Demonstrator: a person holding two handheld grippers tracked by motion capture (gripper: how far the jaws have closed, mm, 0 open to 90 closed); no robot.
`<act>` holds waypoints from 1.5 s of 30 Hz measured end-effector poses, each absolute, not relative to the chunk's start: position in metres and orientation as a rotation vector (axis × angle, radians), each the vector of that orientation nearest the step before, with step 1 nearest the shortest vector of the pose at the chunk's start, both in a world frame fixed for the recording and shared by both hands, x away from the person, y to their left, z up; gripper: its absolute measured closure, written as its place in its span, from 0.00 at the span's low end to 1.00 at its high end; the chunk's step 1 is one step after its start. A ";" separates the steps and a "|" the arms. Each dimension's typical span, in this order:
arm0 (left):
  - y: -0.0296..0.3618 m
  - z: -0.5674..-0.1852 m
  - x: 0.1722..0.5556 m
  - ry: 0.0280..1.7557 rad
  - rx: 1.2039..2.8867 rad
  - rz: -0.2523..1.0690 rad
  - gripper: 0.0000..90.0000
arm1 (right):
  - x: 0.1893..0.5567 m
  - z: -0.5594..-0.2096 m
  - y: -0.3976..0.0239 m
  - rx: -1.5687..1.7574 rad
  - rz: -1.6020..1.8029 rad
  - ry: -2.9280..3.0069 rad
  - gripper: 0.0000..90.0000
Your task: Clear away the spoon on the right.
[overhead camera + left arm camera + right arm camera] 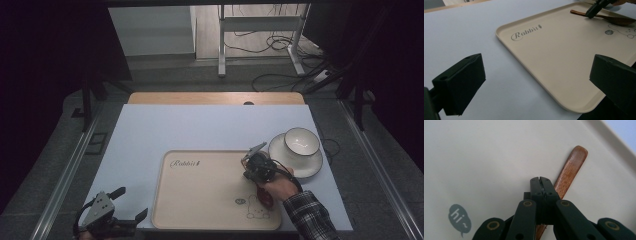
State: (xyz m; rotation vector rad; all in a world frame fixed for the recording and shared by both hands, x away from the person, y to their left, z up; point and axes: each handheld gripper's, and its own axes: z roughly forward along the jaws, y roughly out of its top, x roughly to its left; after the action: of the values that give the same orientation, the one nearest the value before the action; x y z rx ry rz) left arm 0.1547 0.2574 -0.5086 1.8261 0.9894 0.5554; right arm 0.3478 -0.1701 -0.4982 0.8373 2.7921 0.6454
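My right gripper (540, 179) has its jaws pressed together over a wooden spoon (571, 168), and I can't tell if they're pinching it. The spoon lies flat near the right edge of the beige Rabbit tray (200, 200). My left gripper (131, 204) sits at the tray's near left corner, jaws wide apart with nothing in them. A bowl (301, 141) on a saucer (306, 167) stands right of the tray.

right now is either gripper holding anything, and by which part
The right gripper is shut on the wooden spoon, jaws clamped on its handle, over the tray. The left gripper is open, holding nothing.
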 end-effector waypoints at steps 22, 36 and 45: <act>0.257 -0.509 0.155 0.985 1.829 0.555 0.00 | 0.358 -0.499 -0.196 0.940 0.648 2.732 1.00; 0.256 -0.509 0.155 0.982 1.835 0.557 0.00 | 0.356 -0.498 -0.196 0.938 0.681 2.727 0.96; 0.256 -0.509 0.155 0.979 1.841 0.558 0.00 | 0.352 -0.489 -0.194 0.927 0.720 2.708 0.86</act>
State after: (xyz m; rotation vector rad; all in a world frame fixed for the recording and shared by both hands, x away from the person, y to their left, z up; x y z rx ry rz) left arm 0.1548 0.2559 -0.5085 1.8411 0.9789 0.5584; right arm 0.3520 -0.1943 -0.4888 0.9267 2.7080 0.7202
